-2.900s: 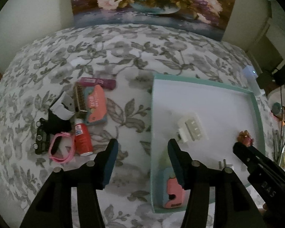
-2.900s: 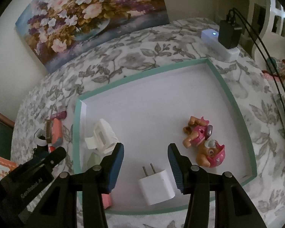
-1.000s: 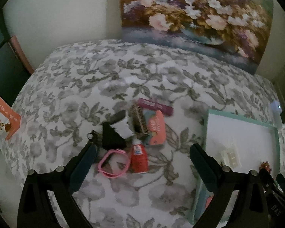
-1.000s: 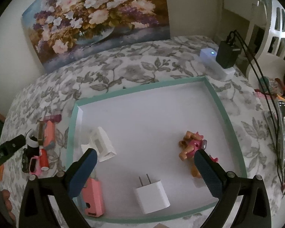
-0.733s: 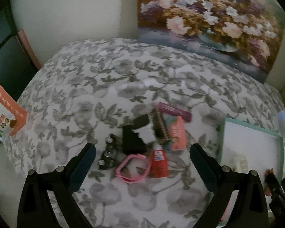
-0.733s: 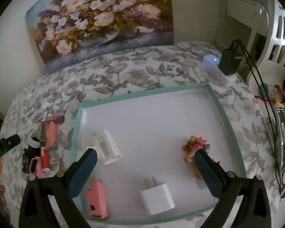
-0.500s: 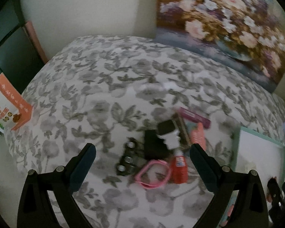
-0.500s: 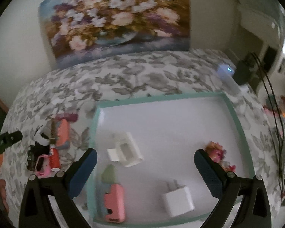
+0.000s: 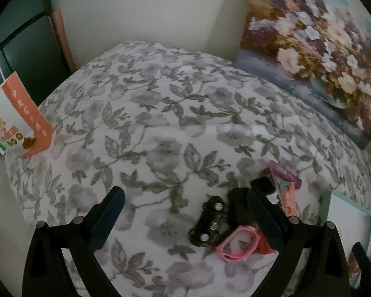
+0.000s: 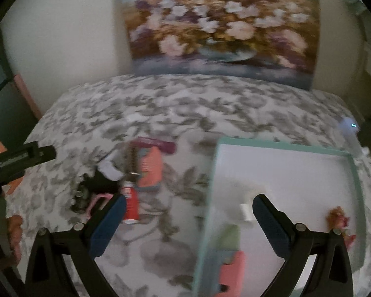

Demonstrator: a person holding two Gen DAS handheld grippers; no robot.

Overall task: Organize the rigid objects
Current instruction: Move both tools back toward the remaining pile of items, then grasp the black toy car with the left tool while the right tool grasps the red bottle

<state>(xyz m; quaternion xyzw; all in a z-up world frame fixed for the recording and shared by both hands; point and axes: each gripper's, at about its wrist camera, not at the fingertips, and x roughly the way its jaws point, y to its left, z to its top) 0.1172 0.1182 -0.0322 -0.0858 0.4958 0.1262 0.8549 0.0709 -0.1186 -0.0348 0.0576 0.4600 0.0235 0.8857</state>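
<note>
My left gripper [image 9: 184, 214] fingers wide apart, empty, above floral surface [image 9: 160, 128]. My right gripper [image 10: 189, 219] likewise spread, empty. Toy car [image 9: 209, 221], pink band [image 9: 237, 243], red tube [image 10: 131, 204] clustered left of teal tray [image 10: 353, 170].

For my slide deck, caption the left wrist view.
Open left gripper hovers over a floral tablecloth near a toy car.

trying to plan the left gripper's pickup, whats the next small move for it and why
Probably ease the left gripper down and slightly right to straddle the black toy car. Its jaws stand wide open and empty above the cloth, and the car is the nearest loose item at the pile's edge, beside the pink band, still outside the teal tray.
</note>
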